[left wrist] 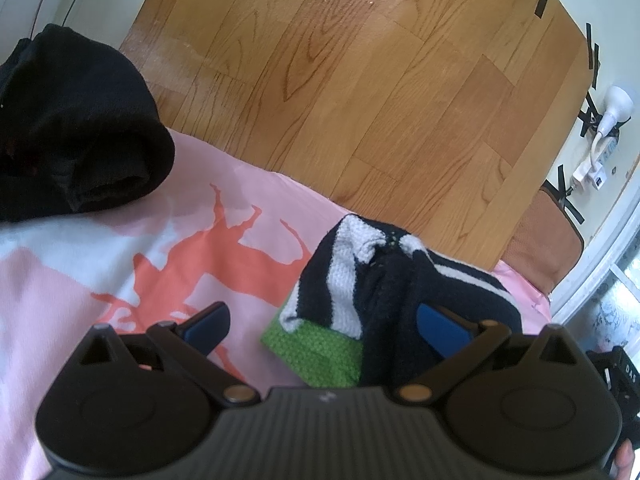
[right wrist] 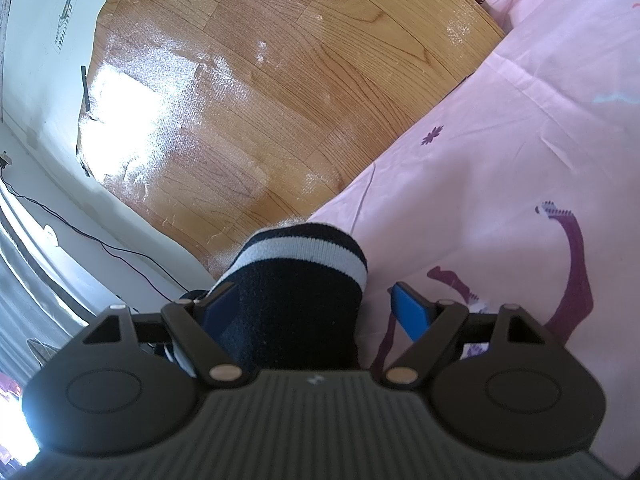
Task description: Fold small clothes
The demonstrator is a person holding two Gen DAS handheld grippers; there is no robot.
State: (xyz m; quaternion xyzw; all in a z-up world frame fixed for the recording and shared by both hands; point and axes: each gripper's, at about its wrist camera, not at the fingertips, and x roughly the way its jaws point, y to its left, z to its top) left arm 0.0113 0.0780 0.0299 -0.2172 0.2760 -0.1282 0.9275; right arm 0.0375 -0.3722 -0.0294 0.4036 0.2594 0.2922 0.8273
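The left gripper (left wrist: 324, 322) and right gripper (right wrist: 320, 308) fill the near edge of each view, both with fingers spread wide apart and clamped on nothing. The pink sheet (left wrist: 80, 300) bears the striped sock (left wrist: 360, 276), bunched near its far edge, beside the wooden floor (left wrist: 360, 80). Judgement: the step is pre-grasp; next, close on the cuff and flatten it. A black garment (left wrist: 72, 120) lies far left.

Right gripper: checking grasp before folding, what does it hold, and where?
Nothing: the right gripper stands open around the black-and-white striped knit sock, unclamped.
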